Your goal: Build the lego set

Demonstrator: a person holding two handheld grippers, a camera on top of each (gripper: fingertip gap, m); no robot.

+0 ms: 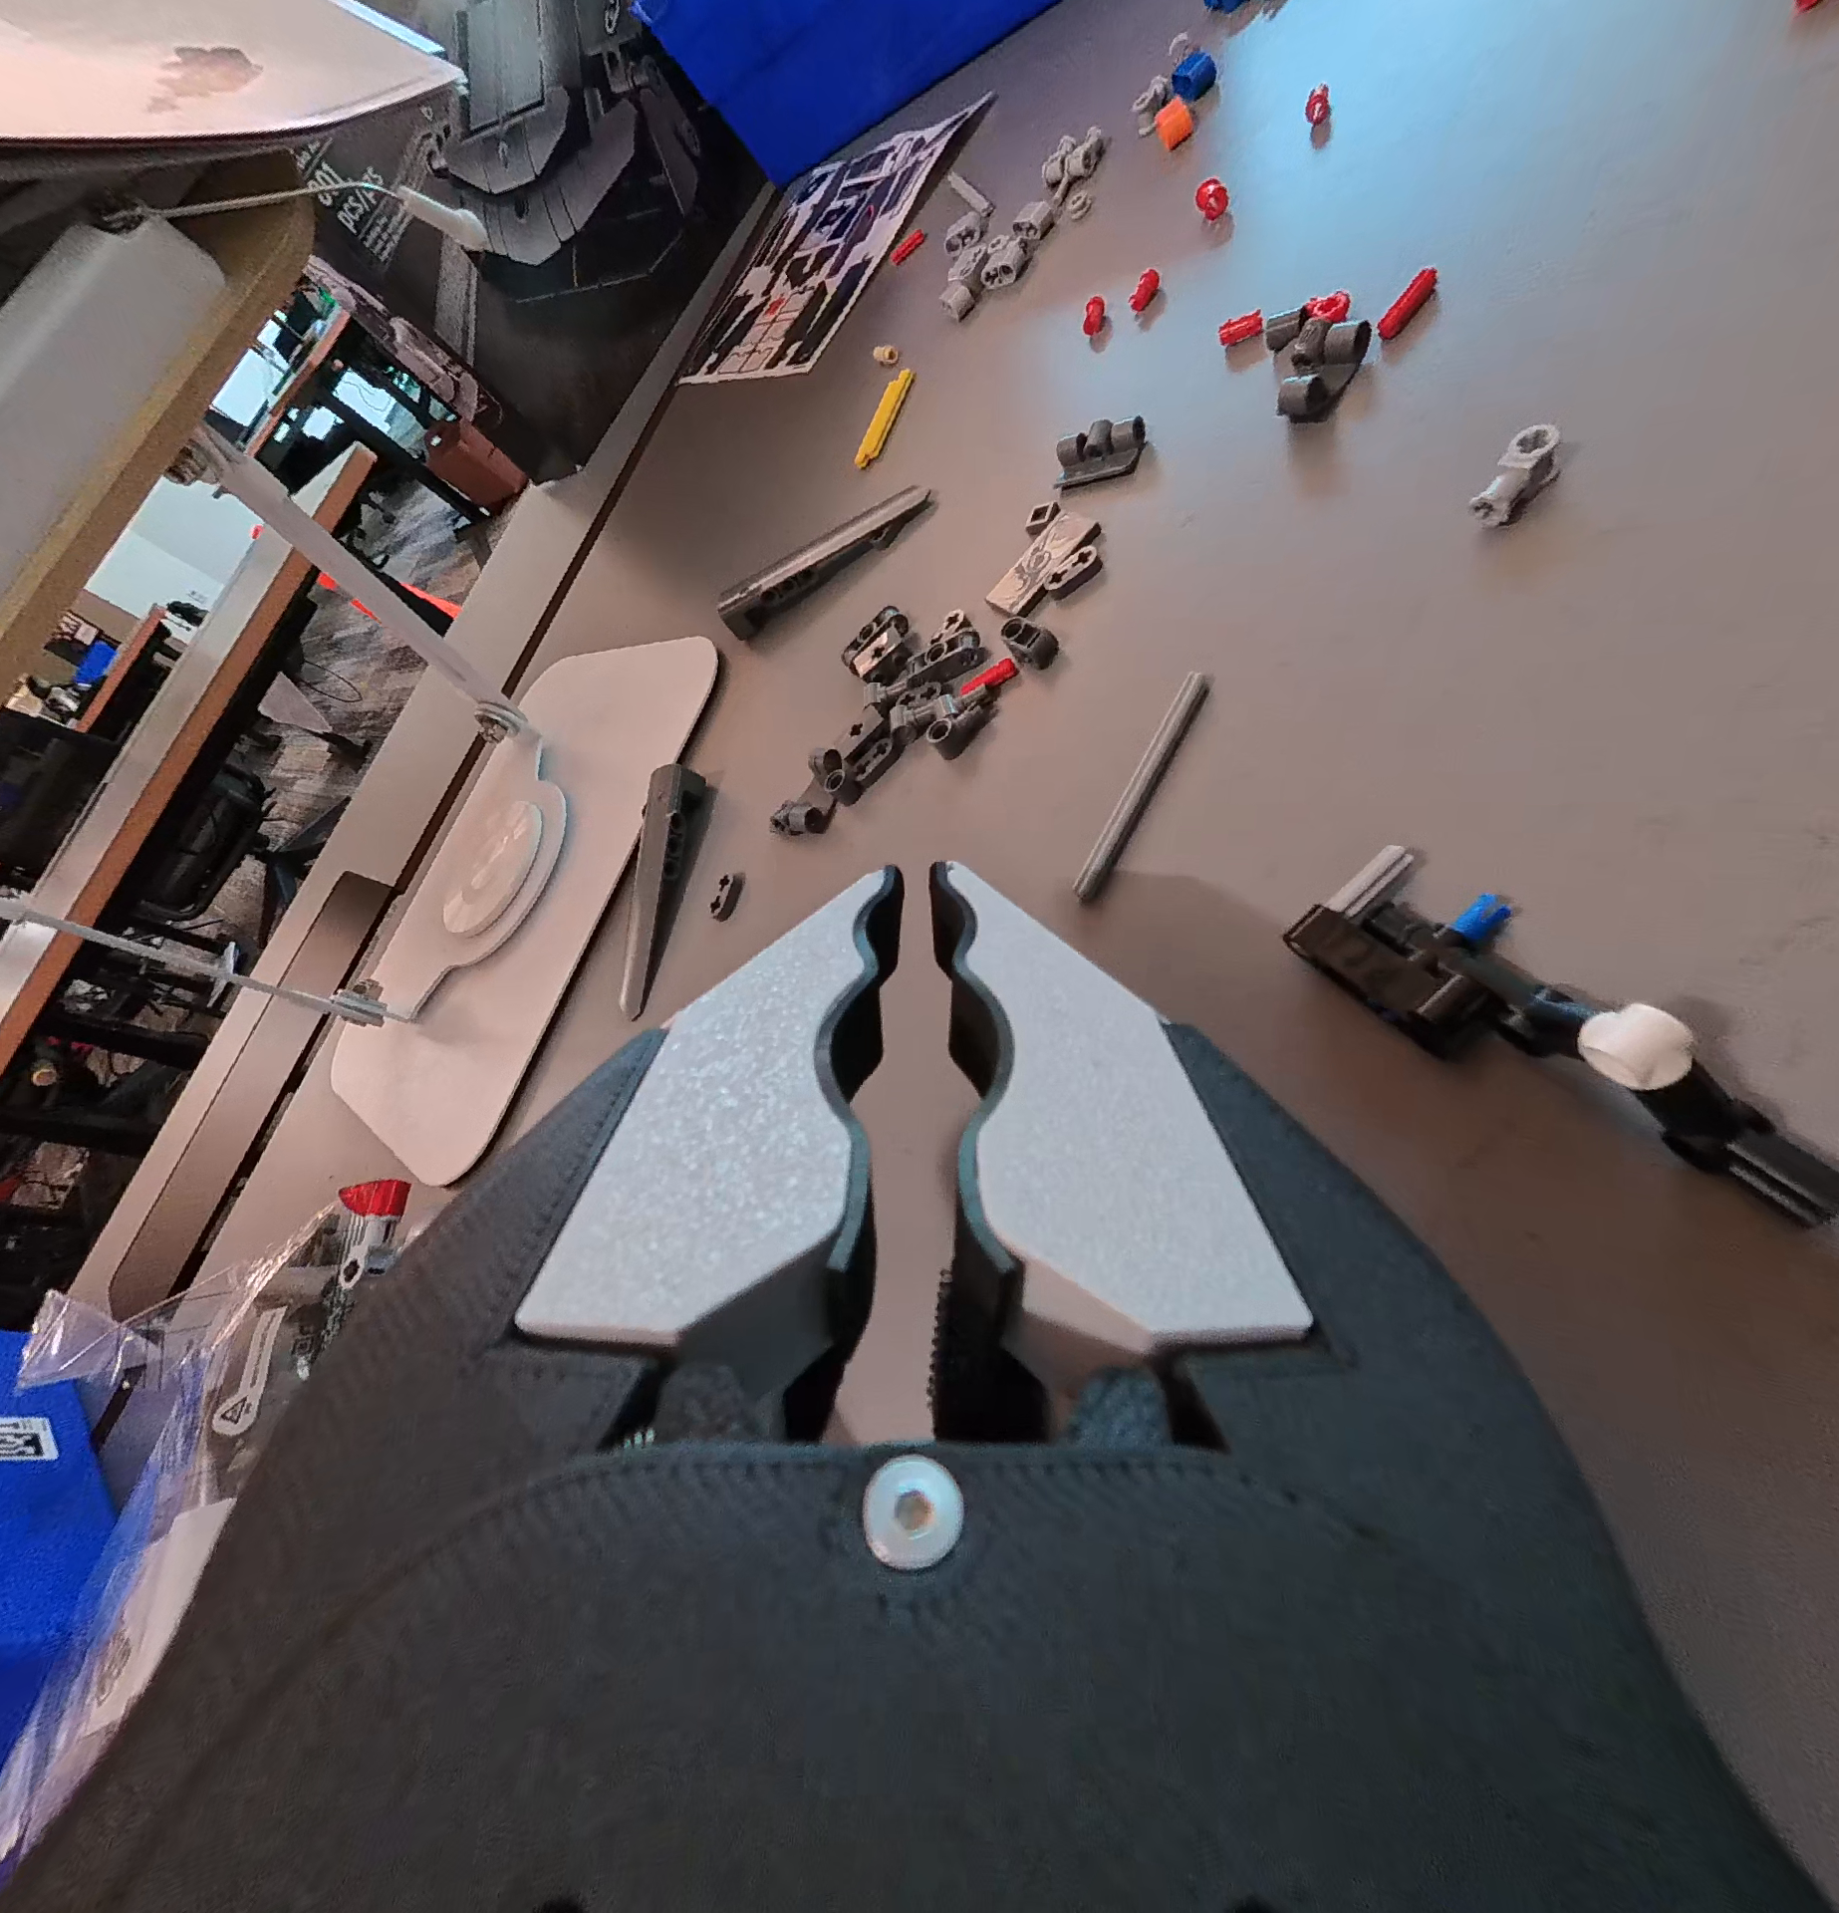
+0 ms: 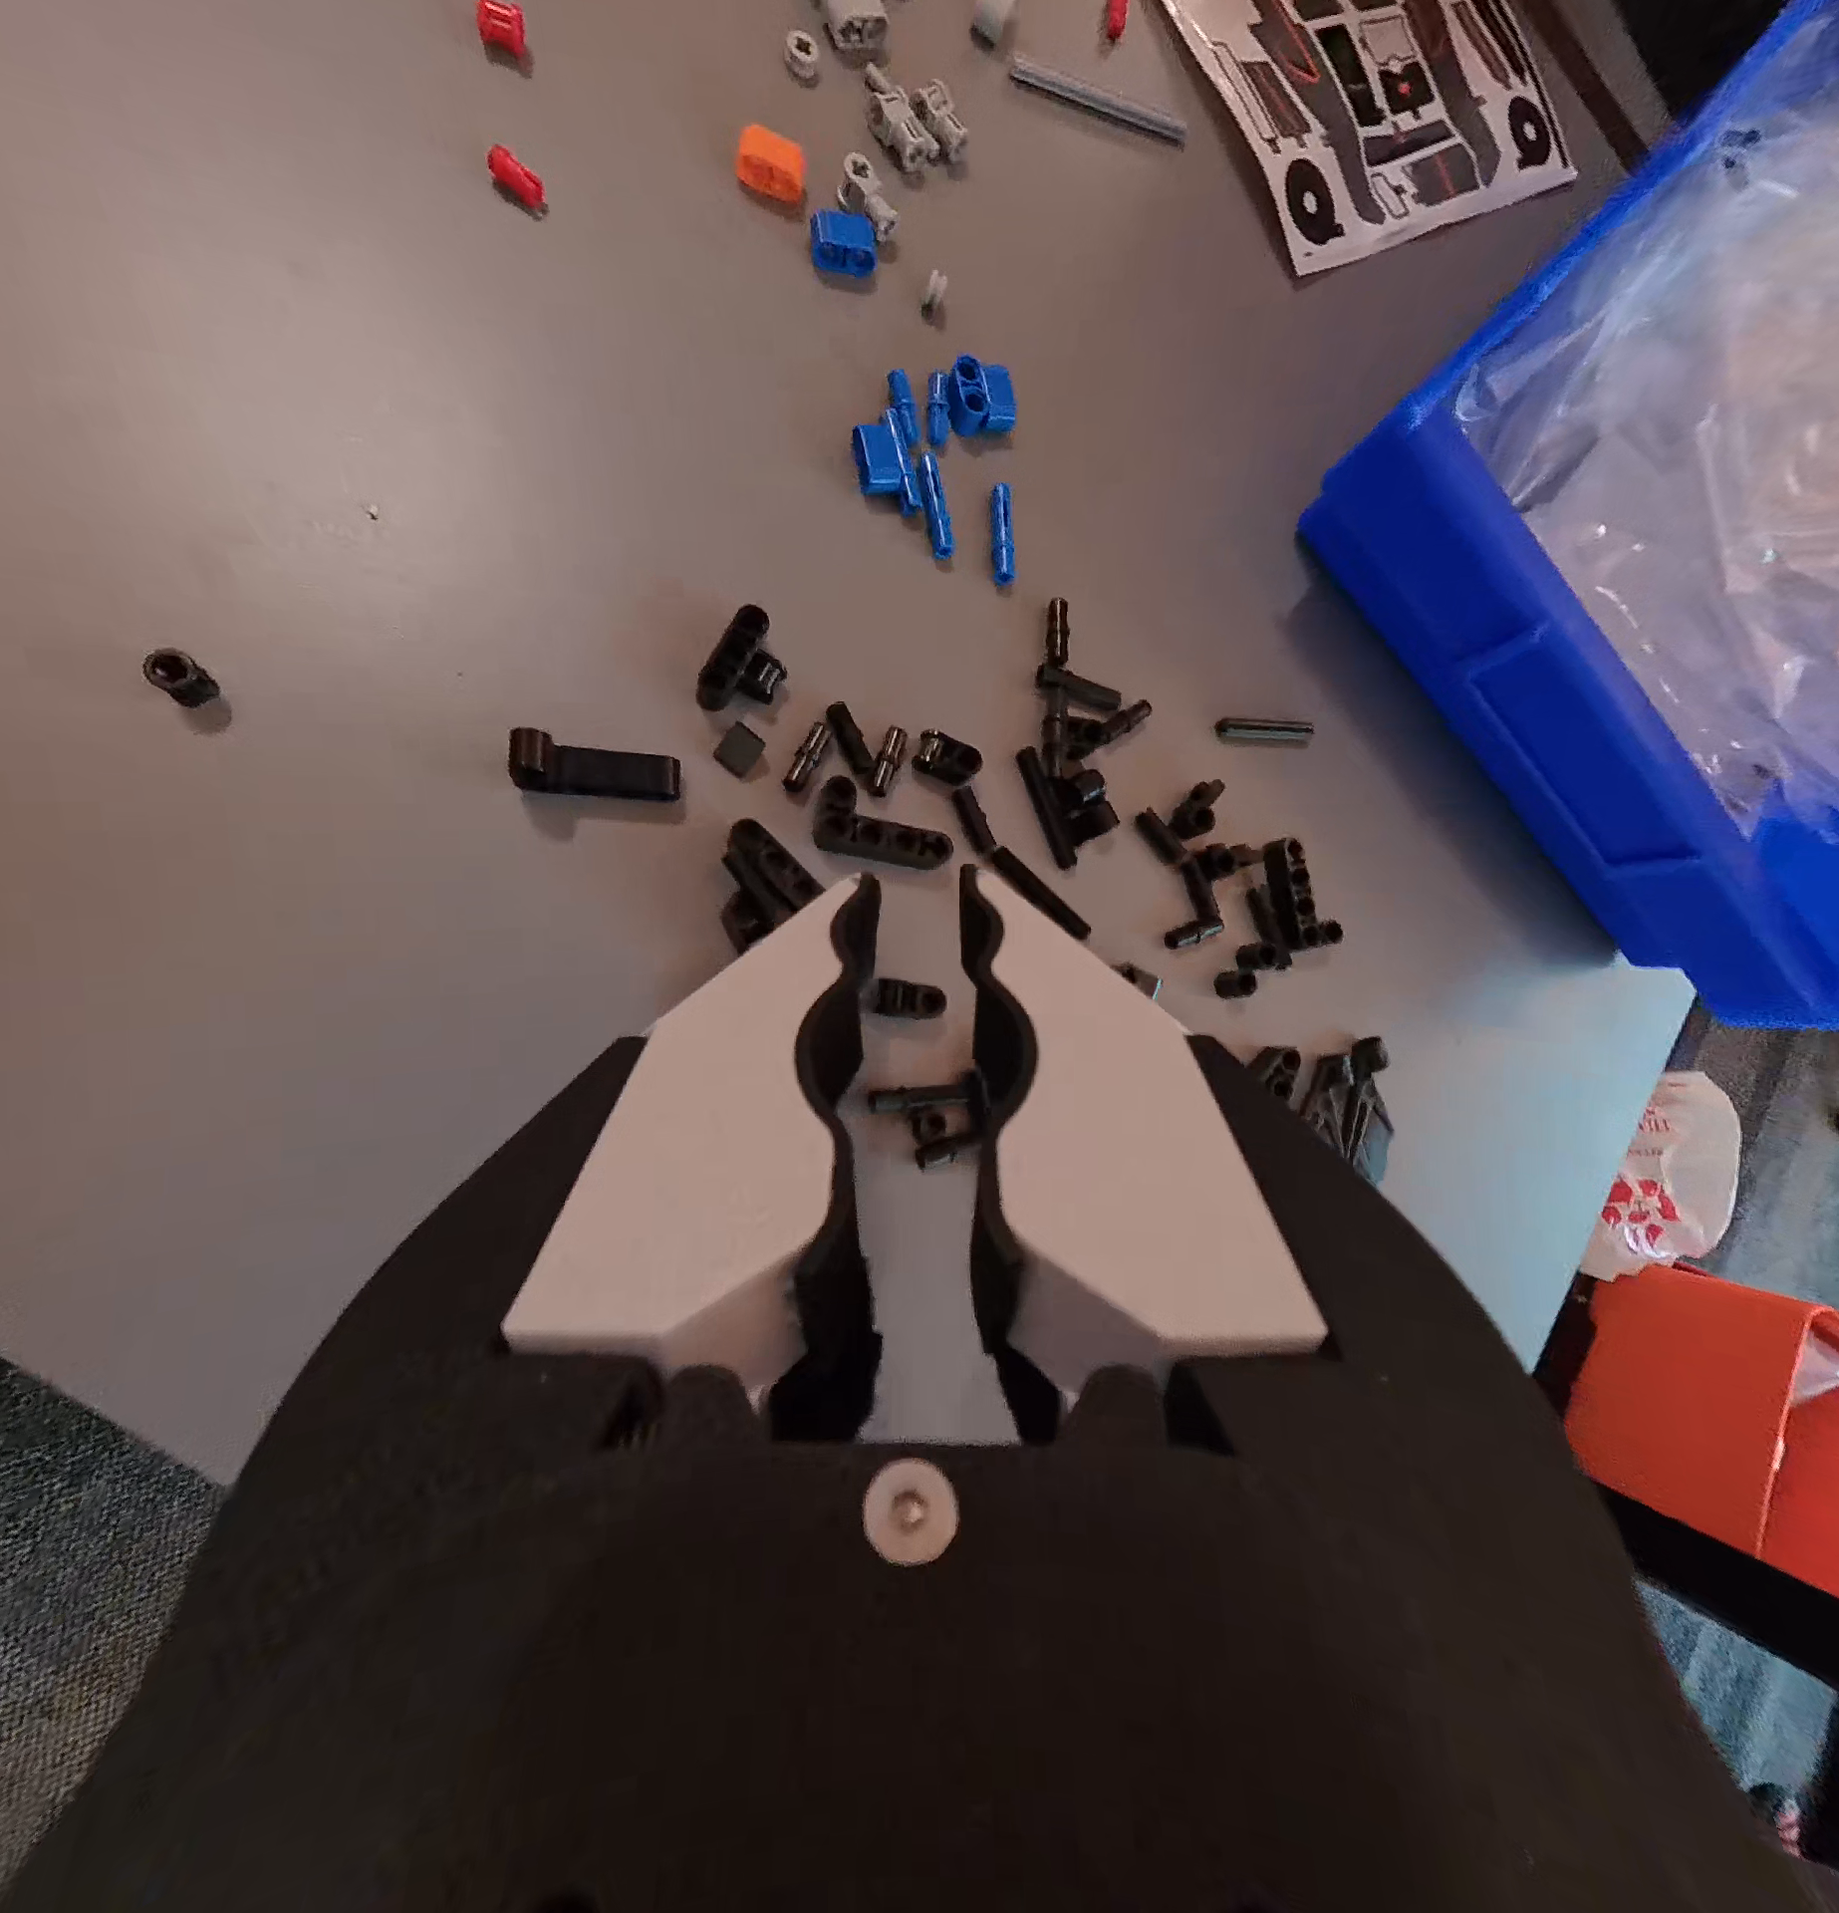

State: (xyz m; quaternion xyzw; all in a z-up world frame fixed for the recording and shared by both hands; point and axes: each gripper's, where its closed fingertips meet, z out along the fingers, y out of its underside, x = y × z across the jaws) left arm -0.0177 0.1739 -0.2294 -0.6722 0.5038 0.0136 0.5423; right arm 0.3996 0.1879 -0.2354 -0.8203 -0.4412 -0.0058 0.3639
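left hand-held gripper (image 1: 915, 880) nearly closed, empty | right hand-held gripper (image 2: 918, 885) slightly open, empty, over black pieces (image 2: 874, 828) | risk: tips nudge or scatter loose parts on desk (image 2: 274, 414)

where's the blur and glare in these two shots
Left wrist view: the black assembly at the right edge is smeared, and a pale bluish sheen lies on the table at top right. Right wrist view: the black pieces look sharp, with bluish light on the table edge beside the blue bin. Both bend straight lines near the edges.

Soft indoor light, bluish glare, wide-angle edge distortion, slight blur
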